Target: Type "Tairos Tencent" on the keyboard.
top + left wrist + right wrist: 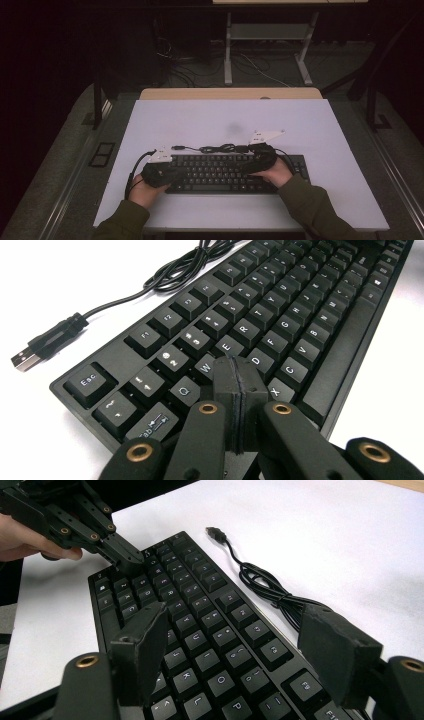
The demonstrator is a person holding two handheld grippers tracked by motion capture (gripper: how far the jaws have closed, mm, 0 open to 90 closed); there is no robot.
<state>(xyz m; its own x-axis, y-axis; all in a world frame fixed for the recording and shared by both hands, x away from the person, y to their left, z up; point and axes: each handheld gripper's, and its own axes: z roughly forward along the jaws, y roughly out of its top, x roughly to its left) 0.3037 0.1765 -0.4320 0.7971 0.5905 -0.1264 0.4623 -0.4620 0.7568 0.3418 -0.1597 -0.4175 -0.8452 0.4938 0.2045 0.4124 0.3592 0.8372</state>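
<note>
A black keyboard (225, 175) lies across the near part of the white table, with my hands at its two ends. My left gripper (237, 372) is shut, pads pressed flat together with nothing between them. Its tip rests on or just above the keys beside W, E and D (280, 315). The right gripper view shows that same tip (122, 555) down at the keyboard's left end (200, 625). My right gripper (240, 645) is open, its two pads hanging apart over the keys around O, K and L. The keyboard's cable (270, 592) lies bundled behind it, its USB plug (30, 355) loose on the table.
The white table top (225, 120) has bare room beyond and to both sides of the keyboard. A wooden strip (230, 93) runs along its far edge. Beyond it, on the dark floor, stand desk legs (228, 55) among loose cables.
</note>
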